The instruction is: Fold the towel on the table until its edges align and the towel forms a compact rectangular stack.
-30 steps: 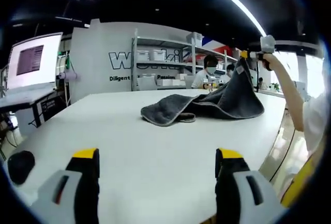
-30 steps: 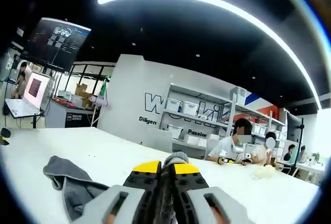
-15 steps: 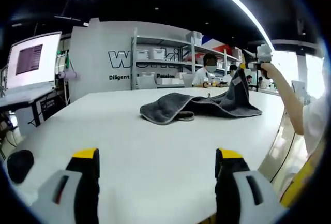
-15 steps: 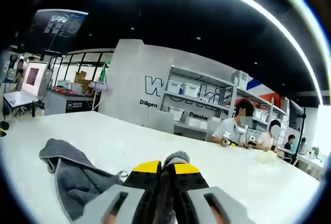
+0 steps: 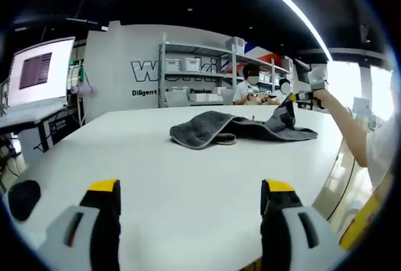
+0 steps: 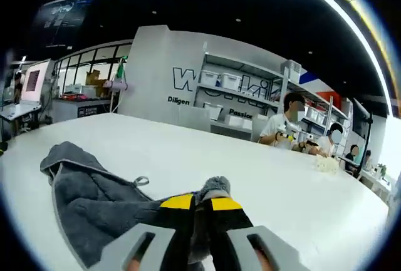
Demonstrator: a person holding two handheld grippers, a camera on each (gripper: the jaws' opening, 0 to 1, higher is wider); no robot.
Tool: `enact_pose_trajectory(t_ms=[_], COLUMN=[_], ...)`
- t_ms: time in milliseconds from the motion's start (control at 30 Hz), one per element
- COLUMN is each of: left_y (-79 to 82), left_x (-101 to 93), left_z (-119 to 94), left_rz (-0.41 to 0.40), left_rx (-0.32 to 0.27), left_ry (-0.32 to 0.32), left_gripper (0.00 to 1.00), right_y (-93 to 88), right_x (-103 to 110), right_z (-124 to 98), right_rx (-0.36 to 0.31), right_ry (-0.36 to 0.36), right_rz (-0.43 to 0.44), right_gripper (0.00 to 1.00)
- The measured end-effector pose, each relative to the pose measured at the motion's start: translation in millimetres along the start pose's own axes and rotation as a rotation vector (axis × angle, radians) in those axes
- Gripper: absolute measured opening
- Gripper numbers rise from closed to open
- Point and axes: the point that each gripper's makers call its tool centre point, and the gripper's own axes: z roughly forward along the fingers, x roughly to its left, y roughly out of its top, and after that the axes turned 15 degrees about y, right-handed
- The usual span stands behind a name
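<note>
Holding one corner of the grey towel (image 6: 94,202), the right tongs (image 6: 200,203) are clamped shut on the cloth, a tuft of pile showing above the yellow tips. In the left gripper view the right tongs (image 5: 301,96) appear at the far right of the desk (image 5: 156,177), corner raised just off the surface, with the rest of the towel (image 5: 232,130) lying crumpled across the far middle of the desk. The left tongs (image 5: 188,189) stand wide apart, gripping nothing, low over bare desk well short of the towel.

Risk, as judged: the towel is bunched, not flat, so any fold made now would likely trap creases and leave edges misaligned. Only one corner is held; drawing it across alone may drag the whole cloth rather than fold it. The small hanging loop (image 6: 141,181) near the hem could snag a tip.

Edges and room: the held corner sits close to the right-hand desk edge (image 5: 335,158), so slack could slide off there. Broad bare surface lies between the left tongs and the towel, ample for spreading. A dark object (image 5: 25,199) rests at the near left, well apart.
</note>
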Motion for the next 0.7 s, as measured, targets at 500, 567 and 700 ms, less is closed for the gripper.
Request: enact_pose_trajectory(t_ms=[500,567,700], left_y=[0.3,1.1,0.0], left_x=[-5.2,-5.5,-6.2], left_z=[3.1,2.9,3.2], left_rz=[0.008,0.008,0.011], left_rx=[-0.002,-0.004,0.001], left_ry=[-0.011,-0.011,-0.012], left_gripper=[0.97,0.97,0.97], right_y=[-26.0,-25.6,-25.6], right_x=[-8.6,-10.0,-10.5], right_z=[1.4,-0.5,-3.4], right_rx=[0.043,0.04,0.034], right_ry=[-0.008,-0.012,-0.015], right_rz=[0.04,0.041,0.046], right_gripper=[0.08,0.08,0.08])
